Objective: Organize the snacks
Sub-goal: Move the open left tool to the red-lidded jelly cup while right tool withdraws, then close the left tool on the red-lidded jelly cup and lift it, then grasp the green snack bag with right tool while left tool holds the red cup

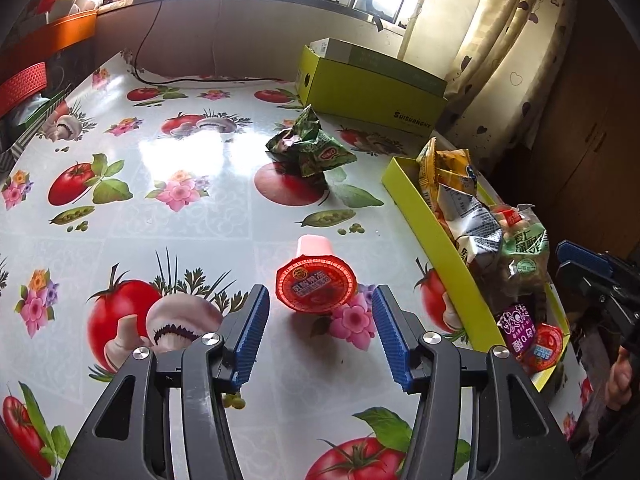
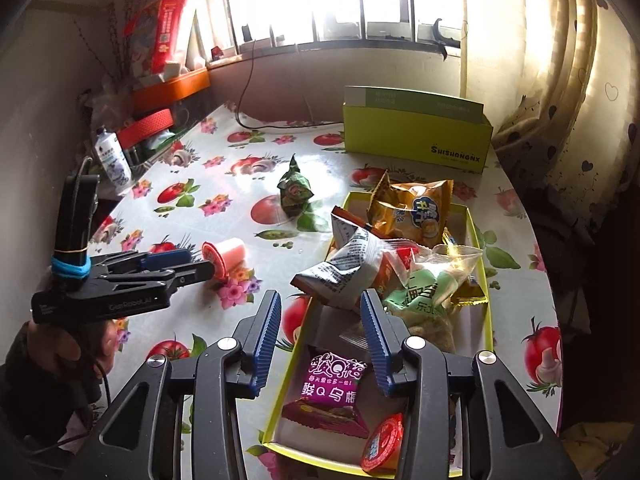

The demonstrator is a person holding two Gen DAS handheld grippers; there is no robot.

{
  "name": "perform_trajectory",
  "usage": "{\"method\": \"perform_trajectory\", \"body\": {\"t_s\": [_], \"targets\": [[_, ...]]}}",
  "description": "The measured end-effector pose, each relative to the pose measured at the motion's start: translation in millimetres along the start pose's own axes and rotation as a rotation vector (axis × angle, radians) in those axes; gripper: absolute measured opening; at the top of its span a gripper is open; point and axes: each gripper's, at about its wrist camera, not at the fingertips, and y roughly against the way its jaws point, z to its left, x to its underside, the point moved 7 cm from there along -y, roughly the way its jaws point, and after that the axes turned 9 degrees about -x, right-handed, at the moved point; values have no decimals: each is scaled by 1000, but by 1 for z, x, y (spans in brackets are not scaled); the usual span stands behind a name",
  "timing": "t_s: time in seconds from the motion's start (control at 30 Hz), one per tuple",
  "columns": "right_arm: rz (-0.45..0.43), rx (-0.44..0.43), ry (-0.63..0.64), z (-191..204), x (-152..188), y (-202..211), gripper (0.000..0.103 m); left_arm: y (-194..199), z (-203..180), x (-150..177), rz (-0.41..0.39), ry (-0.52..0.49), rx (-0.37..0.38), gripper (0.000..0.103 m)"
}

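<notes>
A red-lidded pink jelly cup (image 1: 316, 284) lies on its side on the tomato-print tablecloth. My left gripper (image 1: 320, 294) is open with its blue pads on either side of the cup's lid and a gap on both sides. From the right wrist view, the left gripper (image 2: 196, 266) reaches the cup (image 2: 224, 258) from the left. My right gripper (image 2: 320, 298) is open over the near end of the yellow-green tray (image 2: 296, 364), with nothing between its fingers. Below it lie a purple packet (image 2: 332, 384) and a second jelly cup (image 2: 382, 446).
The tray holds several snack bags, among them an orange one (image 2: 416, 208) and a grey-white one (image 2: 348, 264). Green packets (image 1: 310, 148) lie mid-table. A yellow-green box (image 1: 372, 96) stands at the back. Bottles and red baskets (image 2: 148, 126) crowd the left edge.
</notes>
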Motion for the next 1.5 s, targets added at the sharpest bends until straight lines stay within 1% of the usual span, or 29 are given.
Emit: {"method": "perform_trajectory", "body": {"t_s": [0.27,0.4,0.47,0.53,0.57,0.83,0.9,1.07,1.3,1.4,1.5], "targets": [[9,-7,6,5,-11,-13,40,-20,-3,-5,23,-14,7,58],[16,-13,11,8,-15,-19,40,-30,-3,-7,37,5,12,58],[20,-11,12,8,-17,-22,40,-31,-2,-8,30,13,15,58],[24,-10,12,9,-19,-25,40,-31,-1,-8,22,13,16,55],[25,-11,12,9,-20,-26,40,-31,-1,-8,20,13,15,47],[50,-14,29,13,-33,-41,40,-28,4,-8,-1,41,45,47],[60,-14,36,15,-38,-47,40,-27,6,-10,-11,42,39,47],[101,-15,49,19,-52,-67,40,-19,13,-17,-37,47,26,47],[157,-60,104,27,-82,-103,40,-14,31,-30,-67,60,18,47],[199,-74,129,30,-94,-124,40,-14,38,-33,-73,71,17,47],[239,-68,161,30,-103,-145,40,-13,45,-34,-79,85,17,47]]}}
